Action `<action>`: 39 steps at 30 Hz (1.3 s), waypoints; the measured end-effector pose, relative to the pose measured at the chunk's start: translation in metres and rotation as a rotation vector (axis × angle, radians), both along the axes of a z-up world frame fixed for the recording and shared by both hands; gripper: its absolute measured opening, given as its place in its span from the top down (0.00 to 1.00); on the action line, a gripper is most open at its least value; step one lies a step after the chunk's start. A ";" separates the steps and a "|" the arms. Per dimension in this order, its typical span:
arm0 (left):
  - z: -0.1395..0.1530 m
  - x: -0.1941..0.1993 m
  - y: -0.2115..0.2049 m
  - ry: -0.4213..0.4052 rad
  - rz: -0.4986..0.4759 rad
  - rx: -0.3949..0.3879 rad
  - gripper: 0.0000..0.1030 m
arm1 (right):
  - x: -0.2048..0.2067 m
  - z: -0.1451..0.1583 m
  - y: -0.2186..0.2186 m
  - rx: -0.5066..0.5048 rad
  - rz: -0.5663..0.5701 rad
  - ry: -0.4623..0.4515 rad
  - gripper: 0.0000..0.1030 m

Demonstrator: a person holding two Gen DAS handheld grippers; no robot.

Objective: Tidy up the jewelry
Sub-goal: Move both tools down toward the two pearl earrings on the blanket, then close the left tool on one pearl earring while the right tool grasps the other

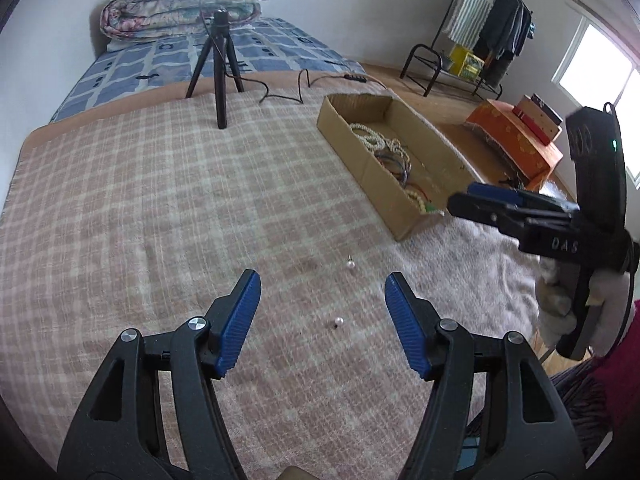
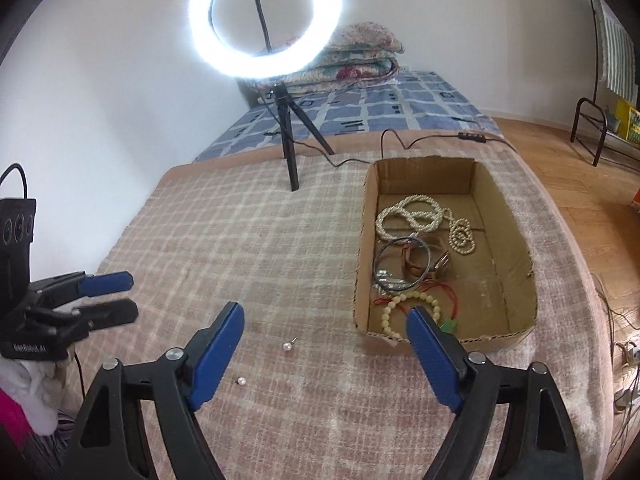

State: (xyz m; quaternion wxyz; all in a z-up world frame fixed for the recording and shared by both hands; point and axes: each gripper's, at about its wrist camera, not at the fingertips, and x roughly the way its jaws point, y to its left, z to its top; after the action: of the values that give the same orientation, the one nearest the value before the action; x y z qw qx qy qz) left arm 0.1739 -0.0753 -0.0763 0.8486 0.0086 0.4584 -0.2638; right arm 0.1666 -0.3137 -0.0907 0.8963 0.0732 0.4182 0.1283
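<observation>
Blue pads: both grippers carry ribbed blue pads on black fingers.
Left gripper [image 1: 322,300]: jaws stand well apart, nothing between the pads; it hangs above the checked blanket [image 1: 160,200], with one pearl earring [image 1: 338,322] lying in the gap below.
Second pearl earring [image 1: 351,264]: on the blanket just beyond the fingertips, loose.
Right gripper [image 2: 326,334]: jaws wide, empty, touching nothing.
Cardboard box [image 2: 362,240]: on the blanket, holding pearl necklaces [image 2: 412,216], bangles [image 2: 400,264] and a bead bracelet [image 2: 400,308].
</observation>
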 end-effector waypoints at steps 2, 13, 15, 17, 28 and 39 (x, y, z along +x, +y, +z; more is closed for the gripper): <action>-0.009 -0.005 -0.007 0.010 -0.036 0.009 0.36 | 0.005 -0.009 0.004 0.031 0.012 0.045 0.35; -0.051 -0.011 -0.031 0.116 -0.154 0.038 0.65 | 0.027 -0.061 0.025 0.179 0.051 0.265 0.67; -0.058 -0.011 -0.037 0.125 -0.167 0.059 0.68 | 0.031 -0.068 0.026 0.193 0.043 0.288 0.69; -0.064 -0.011 -0.042 0.124 -0.180 0.080 0.68 | 0.034 -0.073 0.028 0.203 0.041 0.309 0.72; -0.089 0.003 -0.057 0.144 -0.197 0.139 0.68 | 0.051 -0.096 0.038 0.211 0.008 0.385 0.82; -0.096 0.010 -0.055 0.164 -0.194 0.133 0.78 | 0.065 -0.111 0.045 0.196 -0.024 0.423 0.85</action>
State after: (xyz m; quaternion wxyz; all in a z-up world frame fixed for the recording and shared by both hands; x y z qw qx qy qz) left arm 0.1843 -0.1299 -0.1726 0.7764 0.0875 0.5396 -0.3136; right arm 0.2318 -0.2687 -0.2022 0.7788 0.1904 0.5812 0.1394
